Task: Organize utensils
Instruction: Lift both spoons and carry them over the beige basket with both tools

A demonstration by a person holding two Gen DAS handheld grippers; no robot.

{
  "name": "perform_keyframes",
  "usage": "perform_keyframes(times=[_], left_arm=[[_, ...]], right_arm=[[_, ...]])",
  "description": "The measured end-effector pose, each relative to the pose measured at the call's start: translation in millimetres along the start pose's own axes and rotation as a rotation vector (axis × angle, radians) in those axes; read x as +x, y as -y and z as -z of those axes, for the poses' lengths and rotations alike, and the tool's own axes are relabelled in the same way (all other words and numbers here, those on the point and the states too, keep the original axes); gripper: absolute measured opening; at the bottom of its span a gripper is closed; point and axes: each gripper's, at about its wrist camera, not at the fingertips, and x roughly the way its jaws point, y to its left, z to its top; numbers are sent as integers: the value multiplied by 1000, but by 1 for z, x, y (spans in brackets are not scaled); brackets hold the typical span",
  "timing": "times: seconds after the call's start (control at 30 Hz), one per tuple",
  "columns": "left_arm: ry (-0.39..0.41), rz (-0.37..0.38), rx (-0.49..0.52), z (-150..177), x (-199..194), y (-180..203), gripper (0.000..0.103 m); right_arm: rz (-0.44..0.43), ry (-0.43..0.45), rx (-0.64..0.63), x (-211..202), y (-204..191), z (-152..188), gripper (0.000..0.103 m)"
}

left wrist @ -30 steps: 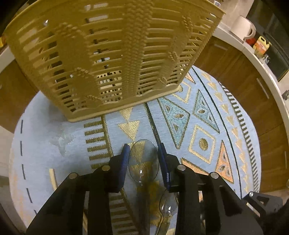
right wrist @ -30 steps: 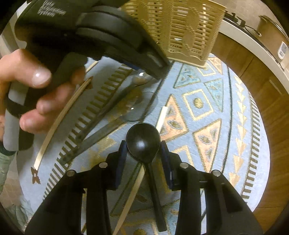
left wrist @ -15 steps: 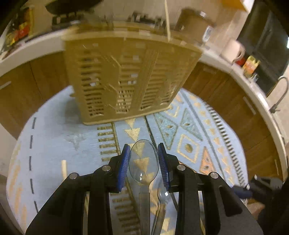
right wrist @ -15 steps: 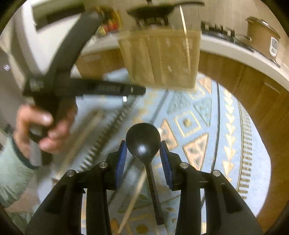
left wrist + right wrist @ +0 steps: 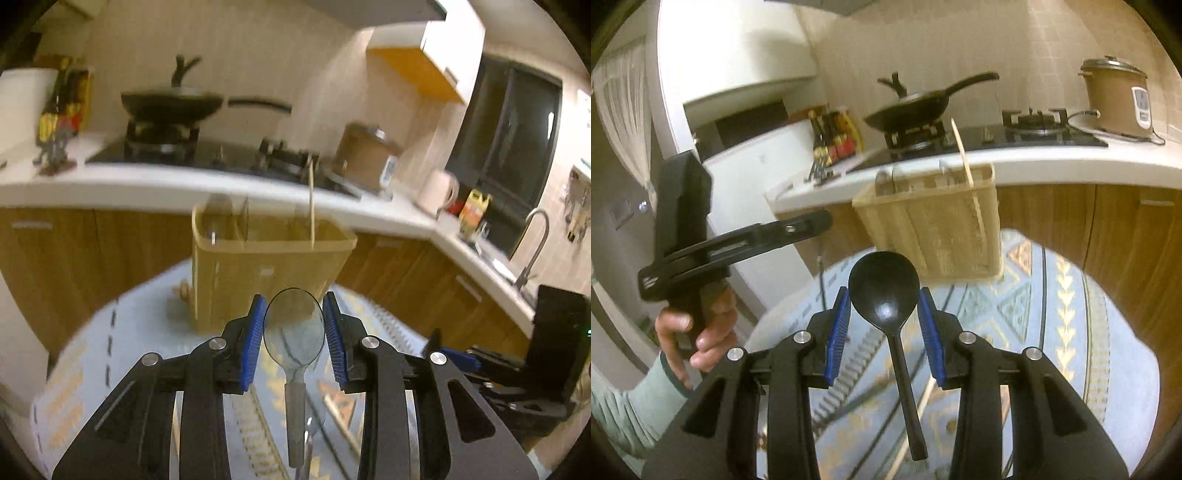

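Two grippers, each with one spoon. The left gripper (image 5: 294, 338) has its blue-padded fingers (image 5: 252, 341) set narrow, closed on the bowl of a clear spoon (image 5: 294, 332); the handle runs back toward the camera. The right gripper (image 5: 883, 317) likewise clamps the bowl of a black spoon (image 5: 883, 290) between its fingers (image 5: 836, 338), handle trailing back and down. Both spoons are in the air above a round patterned mat (image 5: 1071, 332) on the desk.

One tan slatted basket (image 5: 934, 229) stands at the far edge of the mat, ahead of both grippers and apart from them. One pale stick (image 5: 964, 155) stands up out of it, leaning, and at least two blurred utensil ends show above its rim on the left side; which compartments they occupy I cannot tell. On the mat below the right gripper lies another pale stick (image 5: 916, 413), partly hidden.

In the right wrist view, a hand (image 5: 701, 328) in a pale green sleeve grips the left gripper's handle. Behind the basket a counter carries one black pan (image 5: 912, 107) on the stove, one rice cooker (image 5: 1115, 96) and some bottles (image 5: 833, 136).
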Motion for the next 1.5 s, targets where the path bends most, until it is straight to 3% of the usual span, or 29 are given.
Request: perform_keyframes(times=[0.4, 0.67, 0.93, 1.1, 1.5], left_arm=[[194, -11, 37, -88, 1, 16, 30], [267, -28, 0, -127, 28, 6, 30], [310, -80, -52, -129, 55, -19, 30], [296, -78, -79, -120, 74, -26, 30], [239, -79, -49, -100, 93, -23, 31]], right_arm=[[75, 201, 27, 30, 16, -128, 34], [126, 285, -12, 61, 26, -180, 34], [167, 281, -22, 103, 51, -178, 34], [182, 261, -29, 124, 61, -166, 34], [190, 246, -20, 126, 73, -139, 35]])
